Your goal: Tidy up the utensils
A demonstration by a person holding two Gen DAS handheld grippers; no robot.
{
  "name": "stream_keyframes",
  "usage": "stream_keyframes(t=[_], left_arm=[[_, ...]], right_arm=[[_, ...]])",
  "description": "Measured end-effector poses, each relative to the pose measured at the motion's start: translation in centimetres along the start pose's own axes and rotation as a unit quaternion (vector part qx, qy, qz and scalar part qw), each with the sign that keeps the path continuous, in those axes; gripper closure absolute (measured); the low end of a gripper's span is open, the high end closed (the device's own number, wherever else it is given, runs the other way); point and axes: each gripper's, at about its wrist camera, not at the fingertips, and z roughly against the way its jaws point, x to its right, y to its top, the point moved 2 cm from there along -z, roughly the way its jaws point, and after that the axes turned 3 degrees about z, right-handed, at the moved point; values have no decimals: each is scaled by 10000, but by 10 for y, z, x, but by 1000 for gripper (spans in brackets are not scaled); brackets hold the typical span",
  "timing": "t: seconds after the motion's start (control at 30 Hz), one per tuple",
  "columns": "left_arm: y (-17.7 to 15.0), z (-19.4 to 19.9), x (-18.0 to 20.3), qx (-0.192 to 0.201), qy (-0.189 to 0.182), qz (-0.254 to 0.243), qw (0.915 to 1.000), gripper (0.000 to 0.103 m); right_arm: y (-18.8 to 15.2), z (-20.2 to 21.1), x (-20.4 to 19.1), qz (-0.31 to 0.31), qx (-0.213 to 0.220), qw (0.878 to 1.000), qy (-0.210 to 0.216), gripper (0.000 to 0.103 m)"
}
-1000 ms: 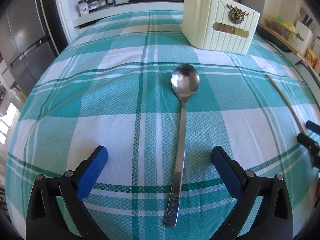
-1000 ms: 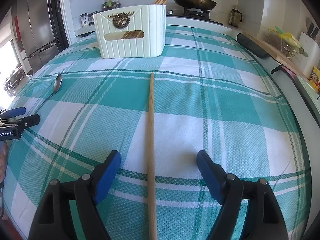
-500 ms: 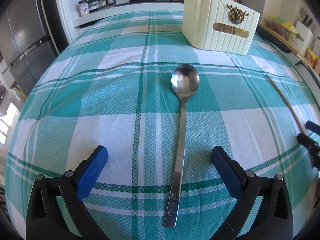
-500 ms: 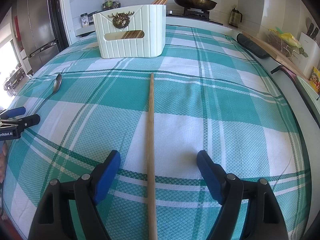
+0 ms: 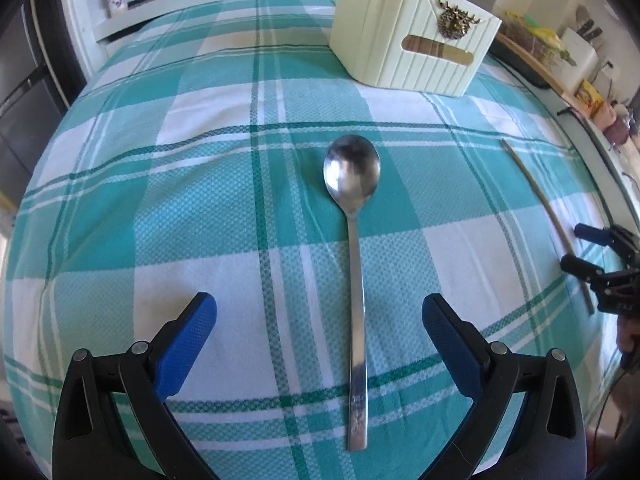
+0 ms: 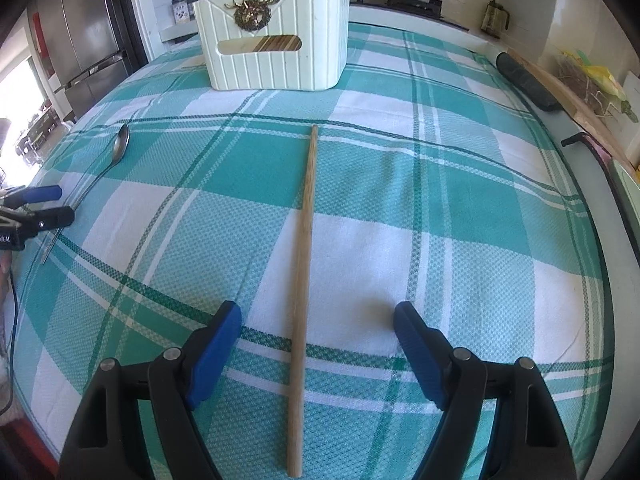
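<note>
The left tool (image 5: pixel 319 320) stands open, its blue pads either side of the spoon (image 5: pixel 353 240), which lies flat on the checked cloth over the surface (image 5: pixel 192 184), bowl pointing far. The right tool (image 6: pixel 318 328) also gapes, straddling the wooden stick (image 6: pixel 305 248) without touching it. The cream holder (image 6: pixel 276 36) sits at the far end, apparently holding more sticks. Open cloth lies between the spoon and stick; the surface's right edge is near.
</note>
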Motion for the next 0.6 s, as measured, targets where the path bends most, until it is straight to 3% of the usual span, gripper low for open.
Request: stream_keyframes(t=[0.1,0.17,0.2,0.23,0.27,0.3,0.33,0.43,0.6], left_arm=[[22,-18,11,-78,298,-254,9992,7],[35,-26,17,-70,479,-365,9982,11],[42,-29,20,-76,452,-389,9982,18],[47,-30,22,-60,431,-401,9982,32],[51,-29,24,0,460,-422,9980,42],[54,-28,26,7,383,-440,9983,68],[55,-27,24,-5,364,-428,9984,68],[58,-20,18,62,239,-295,9993,69],[57,38,8,745,-99,-140,9971,69]], right_arm=[[22,-12,1,156,-141,9998,72,25],[39,-19,3,143,-131,9998,47,38],[49,-24,5,72,-137,9999,72,42],[57,-27,7,4,-128,9999,71,55],[66,-30,9,-48,-139,9999,52,77],[73,-34,11,-98,-165,9998,16,86],[79,-36,13,-171,-176,9997,31,96],[87,-34,18,-488,-118,9983,307,96],[90,30,19,-572,797,9937,542,96]])
